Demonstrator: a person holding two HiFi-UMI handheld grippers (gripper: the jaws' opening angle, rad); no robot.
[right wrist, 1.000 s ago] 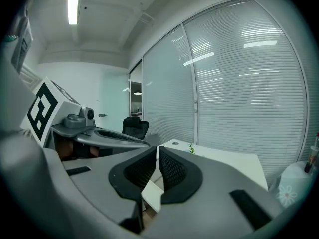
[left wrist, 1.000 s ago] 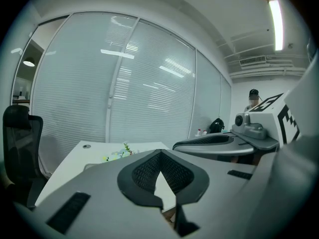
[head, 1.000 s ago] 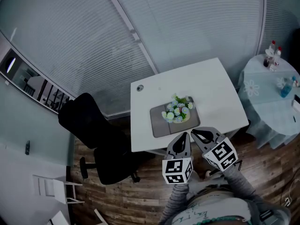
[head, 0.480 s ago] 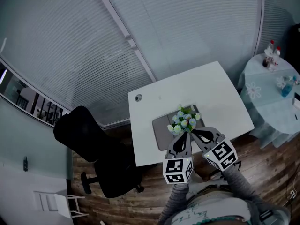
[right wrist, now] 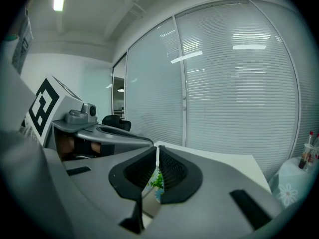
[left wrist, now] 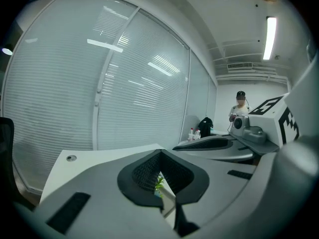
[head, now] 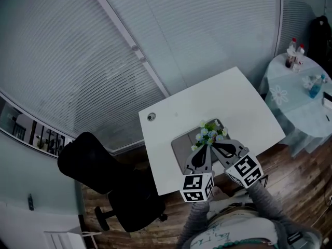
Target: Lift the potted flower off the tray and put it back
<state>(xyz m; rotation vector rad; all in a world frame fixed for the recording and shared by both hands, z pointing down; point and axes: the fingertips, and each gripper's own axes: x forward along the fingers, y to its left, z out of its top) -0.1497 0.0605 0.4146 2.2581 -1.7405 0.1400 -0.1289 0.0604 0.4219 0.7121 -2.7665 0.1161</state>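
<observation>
Lower centre of the head view, my left gripper (head: 203,152) and right gripper (head: 219,148) sit side by side, both with jaws pressed together and nothing in them. Just past their tips the potted flower (head: 209,134) stands on the grey tray (head: 180,149), near the lower edge of the white table (head: 207,100). Both gripper views only catch a sliver of green past the jaws.

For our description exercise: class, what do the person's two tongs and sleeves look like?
The left tongs and right tongs are light grey and taper to a point, with black teardrop patches on top. Each carries a white cube with black square markers. Their pads are black and ribbed. The sleeves are grey.
</observation>
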